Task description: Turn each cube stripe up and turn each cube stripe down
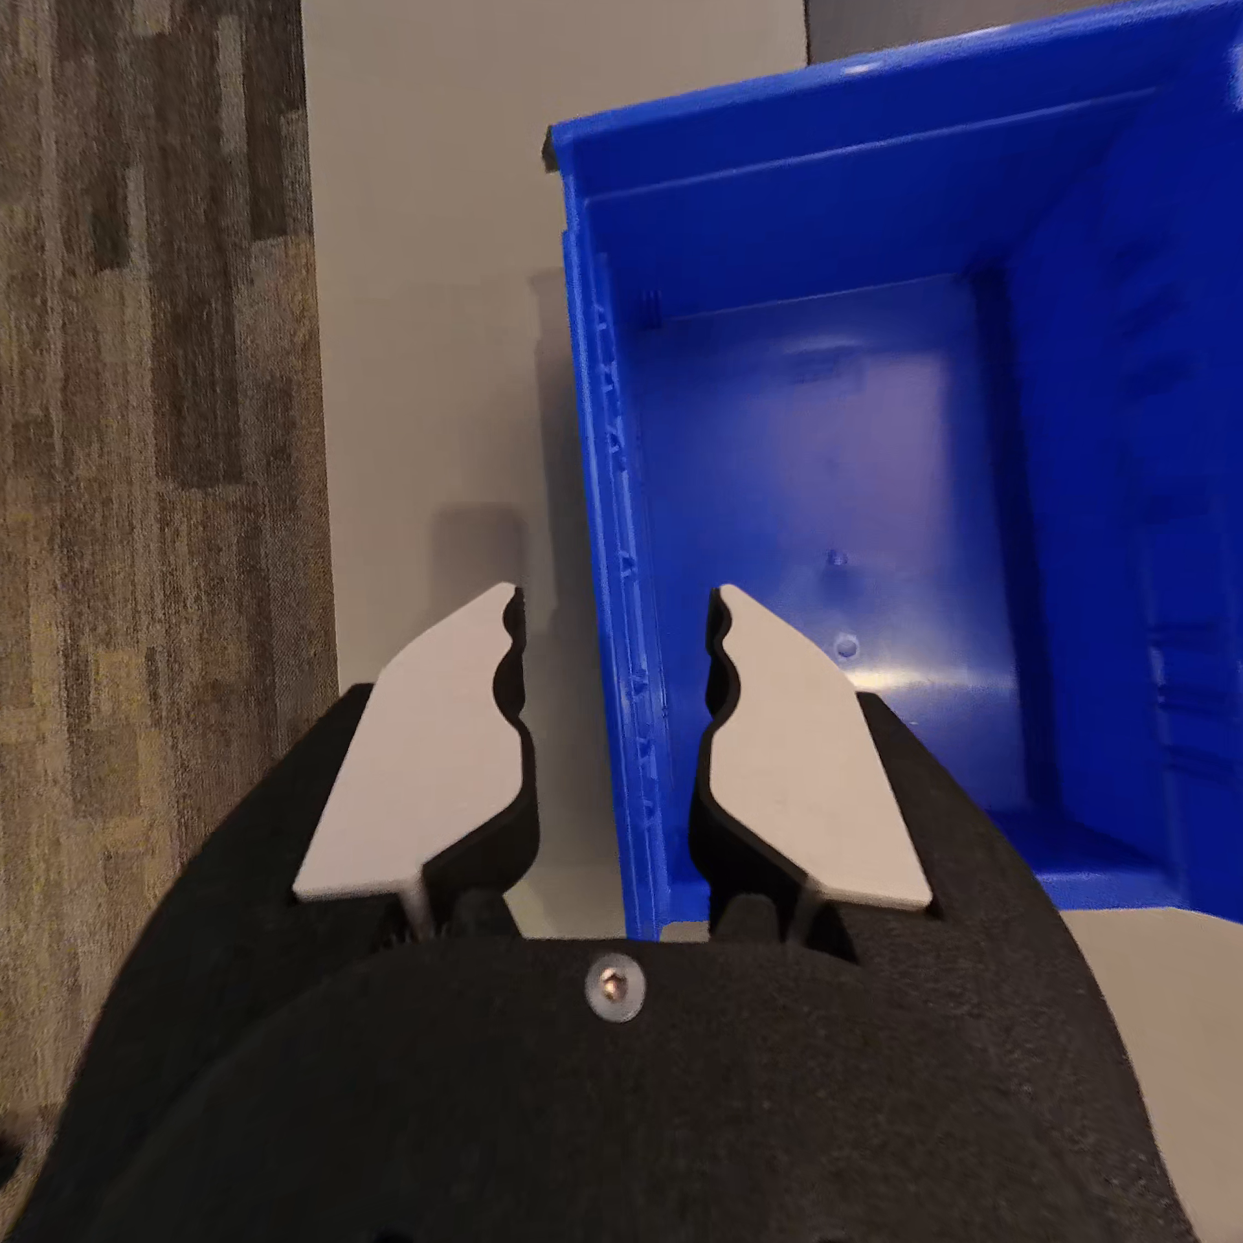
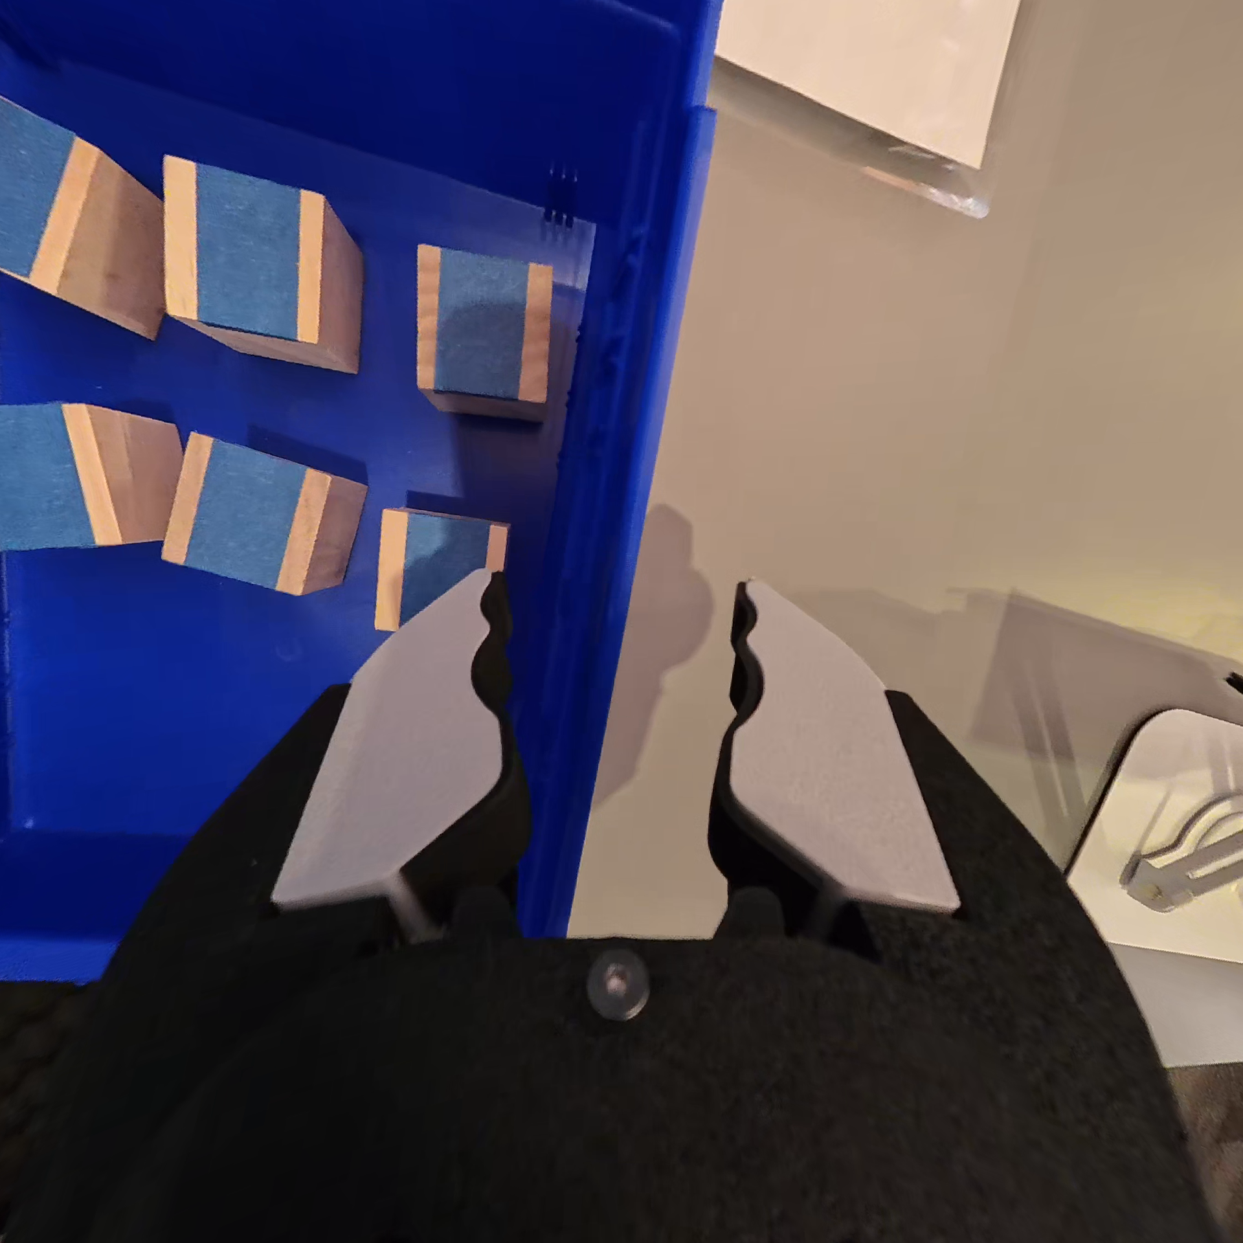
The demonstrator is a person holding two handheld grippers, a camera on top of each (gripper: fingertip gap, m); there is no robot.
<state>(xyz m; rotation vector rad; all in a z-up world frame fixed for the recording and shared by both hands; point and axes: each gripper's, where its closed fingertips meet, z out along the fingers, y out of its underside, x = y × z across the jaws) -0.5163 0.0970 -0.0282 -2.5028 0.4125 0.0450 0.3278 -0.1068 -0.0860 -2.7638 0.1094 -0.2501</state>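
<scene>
L tool (image 1: 613, 592) is wide open w/ nothing held, straddling the left wall of a blue bin (image 1: 841, 222); the bin part seen past it is bare. R tool (image 2: 619, 585) is also spread apart, empty, astride the bin's (image 2: 646, 403) right wall. Inside, six wooden cubes sit in two rows, blue stripe up: nearest cube (image 2: 437, 558) just beyond the R tool's left finger, far cube (image 2: 481, 326) by the wall. Bin rests on a pale worktop (image 2: 874, 403); carpet floor (image 1: 148, 403) at left.
</scene>
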